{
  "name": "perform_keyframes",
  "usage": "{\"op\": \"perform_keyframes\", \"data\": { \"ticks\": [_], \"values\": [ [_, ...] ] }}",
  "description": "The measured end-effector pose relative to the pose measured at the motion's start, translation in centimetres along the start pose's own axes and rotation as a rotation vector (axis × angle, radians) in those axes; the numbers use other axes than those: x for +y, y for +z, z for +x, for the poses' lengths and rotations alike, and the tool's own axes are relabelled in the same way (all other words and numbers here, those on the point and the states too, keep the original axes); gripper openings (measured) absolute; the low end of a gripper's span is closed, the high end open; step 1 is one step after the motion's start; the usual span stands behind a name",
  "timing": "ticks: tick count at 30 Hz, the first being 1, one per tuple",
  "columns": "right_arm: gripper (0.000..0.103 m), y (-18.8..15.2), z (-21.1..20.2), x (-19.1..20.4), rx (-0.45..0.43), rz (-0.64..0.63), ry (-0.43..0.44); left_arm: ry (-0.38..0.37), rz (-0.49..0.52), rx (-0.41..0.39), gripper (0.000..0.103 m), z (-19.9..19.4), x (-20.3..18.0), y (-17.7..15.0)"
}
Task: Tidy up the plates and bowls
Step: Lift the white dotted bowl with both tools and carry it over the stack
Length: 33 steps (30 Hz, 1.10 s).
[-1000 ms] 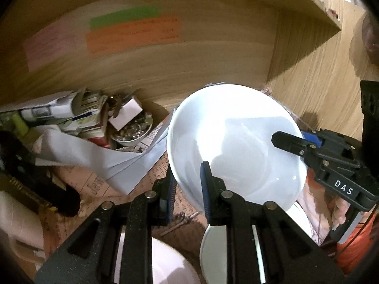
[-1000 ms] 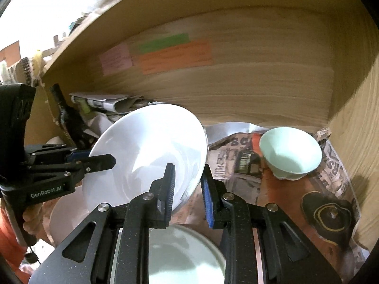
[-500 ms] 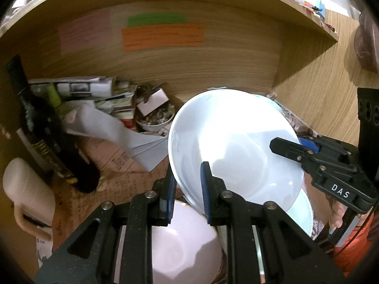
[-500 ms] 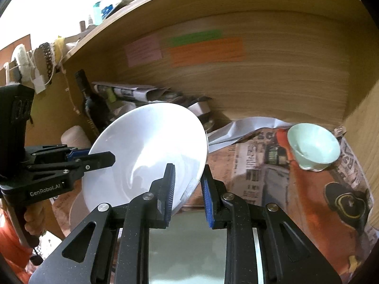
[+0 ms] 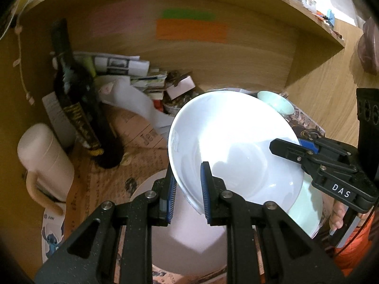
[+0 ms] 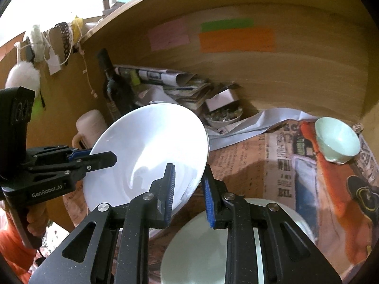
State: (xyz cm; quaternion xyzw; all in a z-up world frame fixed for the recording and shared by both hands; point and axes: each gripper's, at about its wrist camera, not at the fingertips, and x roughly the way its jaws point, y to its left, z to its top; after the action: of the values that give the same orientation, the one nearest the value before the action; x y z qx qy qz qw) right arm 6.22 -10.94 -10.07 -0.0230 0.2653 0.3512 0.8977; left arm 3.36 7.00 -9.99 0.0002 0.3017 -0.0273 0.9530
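A large white plate (image 5: 232, 142) hangs tilted above the shelf, gripped from both sides. My left gripper (image 5: 188, 177) is shut on its near-left rim, and my right gripper (image 5: 286, 145) is shut on the opposite rim. The right wrist view shows the same white plate (image 6: 146, 146), with the right gripper (image 6: 187, 172) clamped on its edge and the left gripper (image 6: 101, 157) on the far side. Below it lie a pink plate (image 5: 189, 232) and a pale green plate (image 5: 308, 213), also visible from the right as the pale green plate (image 6: 208, 250). A small mint bowl (image 6: 336, 139) stands at the right.
A dark bottle (image 5: 75, 108) and a cream mug (image 5: 45, 161) stand at the left. Stacked papers (image 5: 132, 71) and a small dish of bits (image 6: 223, 116) sit against the wooden back wall. Newspaper (image 6: 296, 165) covers the shelf floor. A person's hand (image 5: 338, 215) holds the right gripper.
Both grippers have carried the white plate leftward and back from the rear wall. The bottle, the mug and the pink plate have come into view, and the mint bowl lies farther right.
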Motion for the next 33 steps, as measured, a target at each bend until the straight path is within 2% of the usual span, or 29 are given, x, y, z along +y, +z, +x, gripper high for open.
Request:
{"op": "perform_keyframes", "data": {
  "ticks": [10, 23, 33],
  "values": [
    [0.022, -1.1, 1.5, 1.4, 0.054, -0.006, 0.04, 0.014, -0.04, 0.034, 0.02, -0.3, 2.7, -2.3],
    [0.022, -2.5, 4.0, 2.4, 0.13, -0.004, 0.08, 0.053, -0.058, 0.1, 0.019, 0.6, 4.0, -4.7],
    [0.022, -2.8, 4.9, 2.3, 0.165, 0.004, 0.094, 0.074, -0.051, 0.126, 0.019, 1.4, 4.4, -5.4]
  ]
}}
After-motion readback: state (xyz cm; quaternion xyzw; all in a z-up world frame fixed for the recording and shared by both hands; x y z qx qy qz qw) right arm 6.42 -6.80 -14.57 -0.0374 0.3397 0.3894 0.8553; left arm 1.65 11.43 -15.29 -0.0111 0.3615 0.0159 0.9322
